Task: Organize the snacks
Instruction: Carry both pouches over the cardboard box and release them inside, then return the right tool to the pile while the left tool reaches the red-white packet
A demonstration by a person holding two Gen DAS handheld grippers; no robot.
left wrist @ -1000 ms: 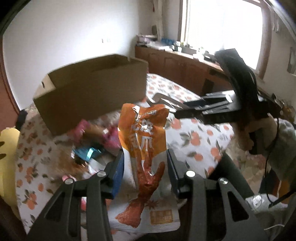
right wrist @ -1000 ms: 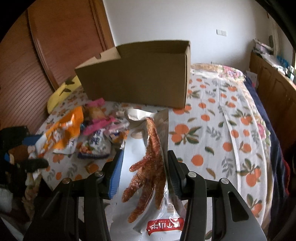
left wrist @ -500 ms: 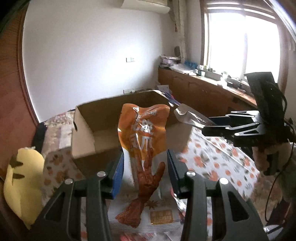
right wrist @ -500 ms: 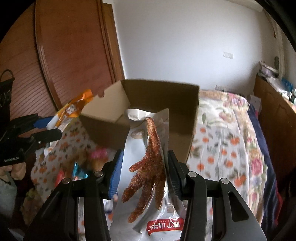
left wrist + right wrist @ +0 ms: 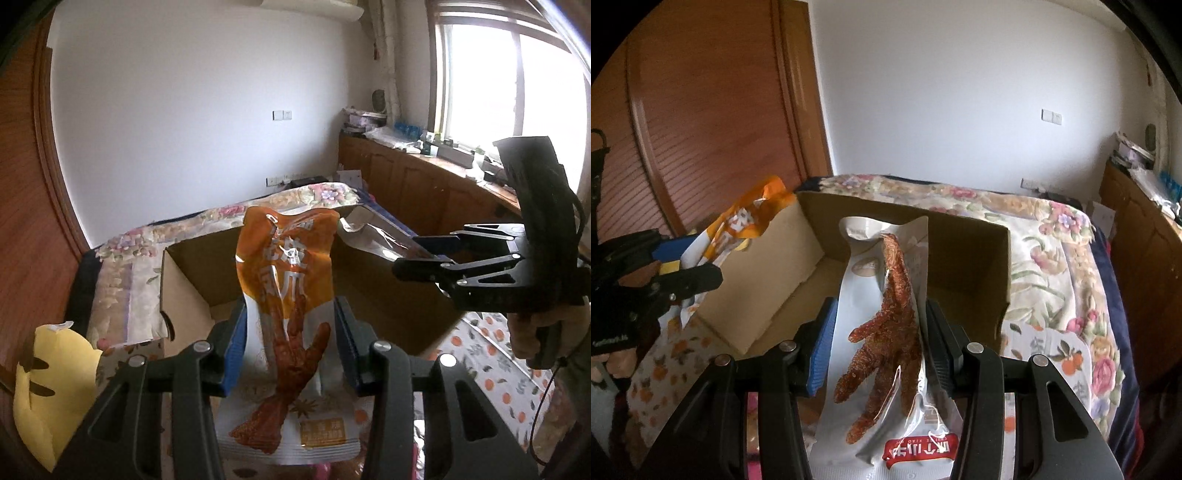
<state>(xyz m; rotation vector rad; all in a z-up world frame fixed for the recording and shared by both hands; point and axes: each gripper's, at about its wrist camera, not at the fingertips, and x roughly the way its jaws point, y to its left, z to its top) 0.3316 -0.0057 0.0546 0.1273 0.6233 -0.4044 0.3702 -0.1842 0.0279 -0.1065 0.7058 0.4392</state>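
My left gripper [image 5: 290, 347] is shut on an orange and white chicken-foot snack packet [image 5: 288, 280], held upright above the near wall of an open cardboard box [image 5: 184, 280]. My right gripper [image 5: 877, 350] is shut on a clear white packet with a chicken foot [image 5: 886, 332], also over the box [image 5: 967, 258]. In the left wrist view the right gripper [image 5: 417, 254] hangs at the right with its silvery packet [image 5: 369, 236] over the box rim. In the right wrist view the left gripper [image 5: 694, 266] shows at the left with the orange packet [image 5: 746, 221].
The box stands on a bed with an orange-print sheet [image 5: 491, 343] and a floral quilt [image 5: 1056, 258]. A yellow cushion [image 5: 48, 391] lies at the left. Wooden cabinets [image 5: 424, 184] run under the window, and a wooden slatted door [image 5: 701, 129] stands left of the bed.
Both grippers have risen and travelled from the loose snack pile toward the box, each keeping its packet. The box's open inside now shows under both packets.
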